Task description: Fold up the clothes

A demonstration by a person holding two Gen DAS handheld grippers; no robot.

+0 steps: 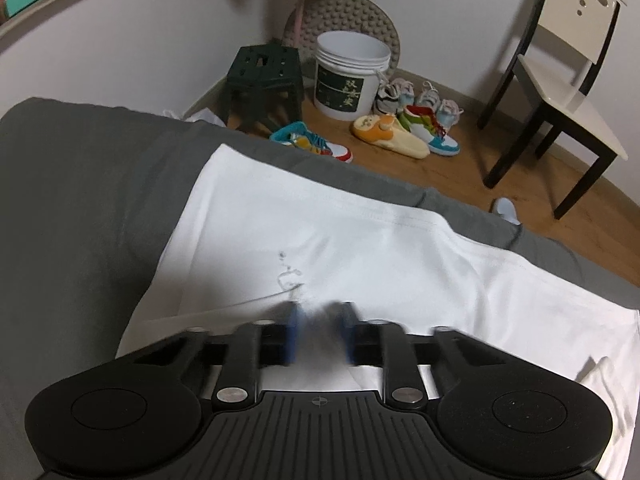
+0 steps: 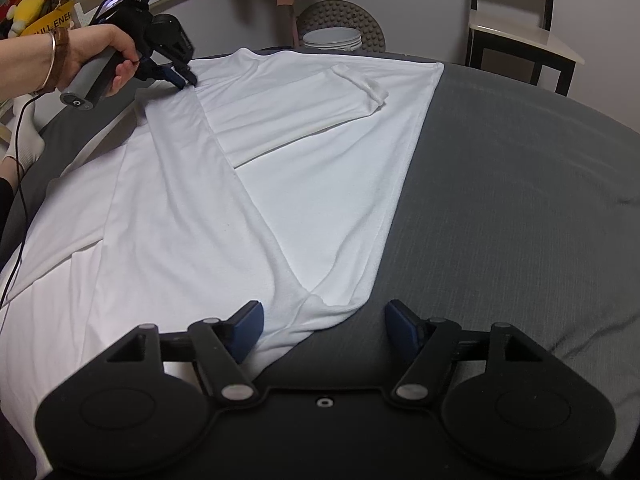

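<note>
A white long-sleeved shirt (image 1: 320, 220) (image 2: 180, 200) is spread on a grey bed (image 1: 80, 200) (image 2: 520, 200). One side is folded over along a diagonal crease, and a sleeve (image 2: 304, 108) lies across the body. My left gripper (image 1: 320, 320) (image 2: 188, 80), held by a hand (image 2: 100, 48), has its tips down at the far end of that crease. Its blue fingers (image 1: 294, 332) are blurred, with a narrow gap between them. At the near end of the crease my right gripper (image 2: 324, 320) stands wide open. The shirt's folded corner lies between its fingers.
Past the bed's far edge is a wooden floor with a dark-legged chair (image 1: 560, 92) (image 2: 516, 36), a white bucket (image 1: 348, 76), a green stool (image 1: 264, 80) and several shoes (image 1: 400, 132). A black cable (image 2: 18, 200) trails along the bed's left side.
</note>
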